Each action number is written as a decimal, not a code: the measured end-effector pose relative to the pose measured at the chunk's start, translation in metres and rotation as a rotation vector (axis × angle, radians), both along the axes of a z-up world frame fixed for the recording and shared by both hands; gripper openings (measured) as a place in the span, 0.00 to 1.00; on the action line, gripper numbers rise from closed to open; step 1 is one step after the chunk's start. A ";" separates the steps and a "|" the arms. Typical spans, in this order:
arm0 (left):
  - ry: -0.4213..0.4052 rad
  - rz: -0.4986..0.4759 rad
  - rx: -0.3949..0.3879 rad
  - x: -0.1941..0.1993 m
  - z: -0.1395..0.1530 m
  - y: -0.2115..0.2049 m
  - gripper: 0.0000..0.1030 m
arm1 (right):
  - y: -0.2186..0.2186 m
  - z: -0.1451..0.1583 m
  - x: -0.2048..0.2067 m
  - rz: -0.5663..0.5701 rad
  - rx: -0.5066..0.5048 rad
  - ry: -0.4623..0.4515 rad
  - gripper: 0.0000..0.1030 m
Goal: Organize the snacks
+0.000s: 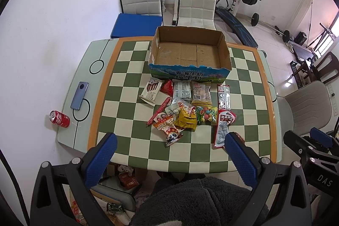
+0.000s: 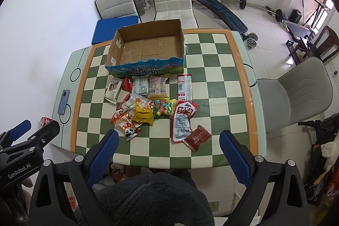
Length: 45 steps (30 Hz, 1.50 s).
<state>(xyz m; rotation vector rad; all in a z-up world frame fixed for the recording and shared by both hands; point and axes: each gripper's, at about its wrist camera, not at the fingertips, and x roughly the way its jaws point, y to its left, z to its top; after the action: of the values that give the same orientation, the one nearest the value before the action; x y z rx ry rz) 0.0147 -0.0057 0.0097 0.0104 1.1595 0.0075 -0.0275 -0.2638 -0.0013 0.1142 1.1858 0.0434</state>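
i hold both grippers above the near edge of a checkered table (image 1: 118,86). the left gripper (image 1: 170,148) has its fingers spread wide with nothing between them; the right gripper (image 2: 169,144) is the same. the snacks (image 1: 186,107) lie in a loose heap mid-table, just in front of an open box (image 1: 188,73) with nothing in it. most packets overlap, so their labels are hard to read. in the left view a finger hides the dark red packet (image 2: 197,137). a phone (image 1: 79,95) and a can (image 1: 59,119) sit at the left edge.
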 end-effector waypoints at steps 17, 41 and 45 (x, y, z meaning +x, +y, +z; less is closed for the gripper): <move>-0.019 0.026 -0.005 0.016 -0.007 0.006 1.00 | 0.003 -0.011 0.010 -0.027 0.053 0.010 0.95; 0.525 0.272 -0.187 0.124 -0.335 0.061 1.00 | -0.052 -0.371 0.147 -0.108 0.250 0.496 0.95; 0.552 0.303 -0.208 0.127 -0.360 0.059 1.00 | -0.044 -0.399 0.151 -0.112 0.197 0.517 0.95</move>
<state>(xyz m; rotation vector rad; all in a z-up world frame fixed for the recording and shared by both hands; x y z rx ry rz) 0.1418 0.0528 -0.3504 -0.3679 1.6991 0.1606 0.1232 -0.3082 -0.4007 0.3820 1.6880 0.0324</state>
